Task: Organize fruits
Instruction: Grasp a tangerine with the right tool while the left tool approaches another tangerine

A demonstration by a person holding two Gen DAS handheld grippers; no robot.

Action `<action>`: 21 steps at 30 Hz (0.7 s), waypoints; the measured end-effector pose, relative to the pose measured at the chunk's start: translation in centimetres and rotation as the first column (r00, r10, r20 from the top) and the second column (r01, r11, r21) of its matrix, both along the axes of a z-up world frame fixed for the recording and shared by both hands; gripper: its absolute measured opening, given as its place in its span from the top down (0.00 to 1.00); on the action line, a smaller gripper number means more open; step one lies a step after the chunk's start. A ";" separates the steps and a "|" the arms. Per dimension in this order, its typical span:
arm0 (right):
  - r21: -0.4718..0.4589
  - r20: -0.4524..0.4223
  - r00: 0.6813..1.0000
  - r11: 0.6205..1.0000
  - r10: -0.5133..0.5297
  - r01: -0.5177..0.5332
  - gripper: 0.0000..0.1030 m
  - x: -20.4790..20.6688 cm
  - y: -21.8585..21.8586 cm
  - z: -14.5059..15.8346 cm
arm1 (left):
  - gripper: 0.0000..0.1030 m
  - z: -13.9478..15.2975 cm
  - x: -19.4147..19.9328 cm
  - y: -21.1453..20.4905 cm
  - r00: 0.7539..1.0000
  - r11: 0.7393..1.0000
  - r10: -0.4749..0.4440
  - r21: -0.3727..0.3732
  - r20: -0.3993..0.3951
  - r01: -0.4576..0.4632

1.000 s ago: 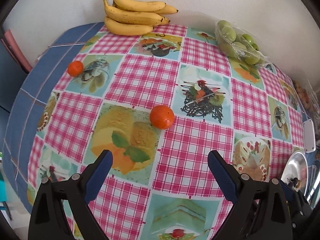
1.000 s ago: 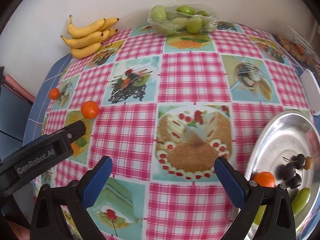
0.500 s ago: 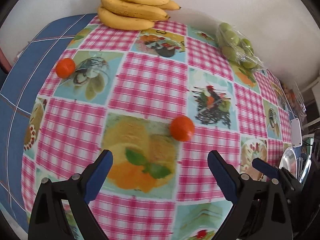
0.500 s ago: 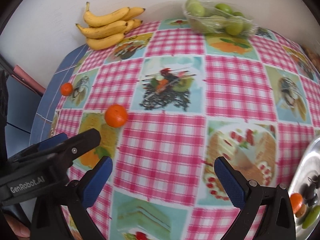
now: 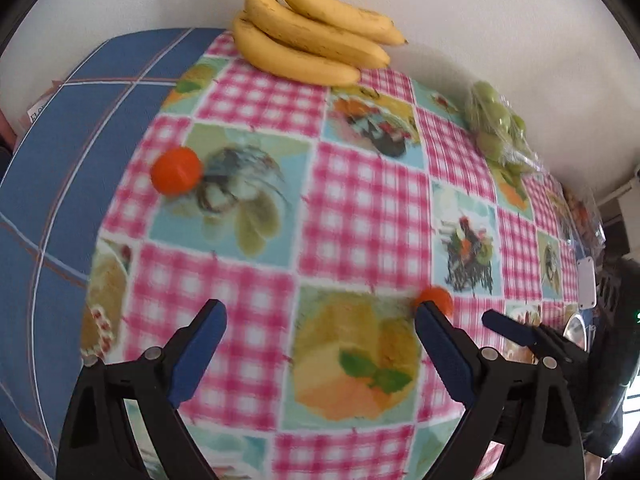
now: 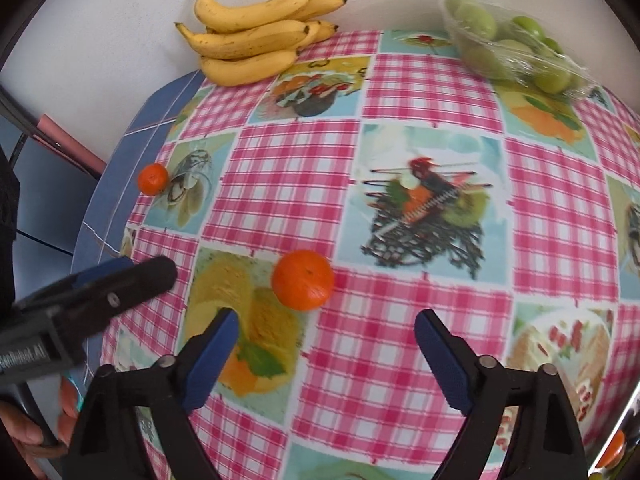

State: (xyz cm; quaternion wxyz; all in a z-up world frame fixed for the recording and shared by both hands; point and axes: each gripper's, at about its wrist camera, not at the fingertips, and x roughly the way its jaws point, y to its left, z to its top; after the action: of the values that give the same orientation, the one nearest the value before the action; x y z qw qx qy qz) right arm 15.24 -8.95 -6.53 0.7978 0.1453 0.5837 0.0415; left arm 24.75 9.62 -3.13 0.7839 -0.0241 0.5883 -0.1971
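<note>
fingers first: the right gripper (image 6: 322,344) has its blue pads wide apart but closing in, nothing between them yet, and the near orange (image 6: 303,280) sits on the tablecloth (image 6: 288,184) just past the tips, a bit left of centre. the left gripper (image 5: 318,338) is spread wide too, empty, hanging over bare cloth. in its own view that same orange (image 5: 436,298) only peeks out behind its right-hand pad, and the other orange (image 5: 176,170) is well off toward the blue edge. bananas (image 6: 252,40) and bagged green fruit (image 6: 512,52) sit at the back by the wall. only the right view shows a hand (image 6: 36,436) on the left gripper, plus an orange at the bottom right corner.
</note>
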 end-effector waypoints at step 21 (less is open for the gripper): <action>0.024 0.004 1.000 0.999 0.024 -0.024 0.61 2.8 1.0 -1.3 | 0.36 -2.3 9.7 5.5 0.991 0.989 0.136 0.050 -0.003 -0.136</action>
State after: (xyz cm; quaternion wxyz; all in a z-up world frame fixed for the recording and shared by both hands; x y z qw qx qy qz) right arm 18.06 -7.96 -7.85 0.7965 0.1477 0.5835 0.0584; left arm 34.45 15.15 -5.41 0.7941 -0.0454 0.5923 -0.1284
